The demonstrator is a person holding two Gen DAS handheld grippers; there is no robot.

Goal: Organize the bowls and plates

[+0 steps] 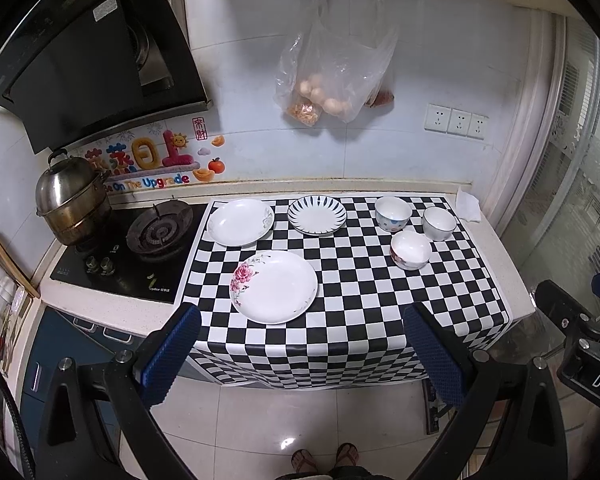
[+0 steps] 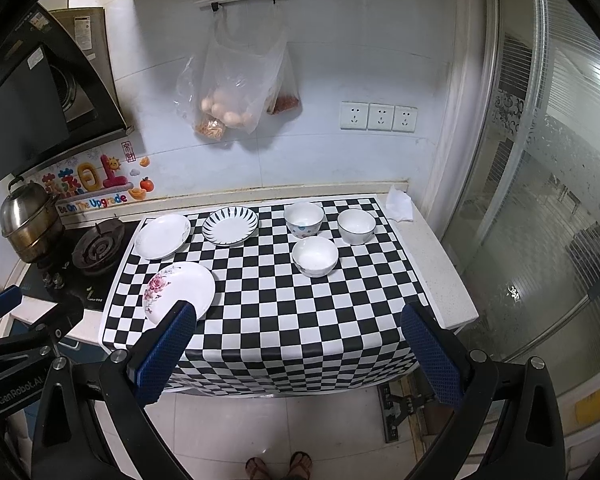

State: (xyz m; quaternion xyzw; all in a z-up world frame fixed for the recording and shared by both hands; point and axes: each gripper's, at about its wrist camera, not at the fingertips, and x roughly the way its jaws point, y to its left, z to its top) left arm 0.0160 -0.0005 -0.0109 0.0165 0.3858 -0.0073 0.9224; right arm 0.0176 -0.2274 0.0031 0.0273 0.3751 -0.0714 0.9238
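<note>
Three plates lie on the checkered cloth (image 1: 360, 300): a flowered plate (image 1: 274, 292) near the front, a plain white plate (image 1: 240, 222) behind it, a blue-striped plate (image 1: 317, 215) to its right. Three bowls stand at the right: a dotted bowl (image 1: 393, 213), a dark-rimmed bowl (image 1: 439, 222), a flowered bowl (image 1: 410, 249). The right wrist view shows the flowered plate (image 2: 179, 292), white plate (image 2: 162, 236), striped plate (image 2: 230, 226) and the bowls (image 2: 303, 219) (image 2: 356, 226) (image 2: 315, 256). My left gripper (image 1: 300, 332) and right gripper (image 2: 298, 330) are open, empty, before the counter's front edge.
A gas hob (image 1: 160, 232) and a steel pot (image 1: 70, 200) stand left of the cloth under a range hood (image 1: 88, 60). Plastic bags (image 1: 332, 76) hang on the back wall. A tissue (image 1: 468, 204) lies at the counter's far right corner. A glass door (image 2: 540, 220) is right.
</note>
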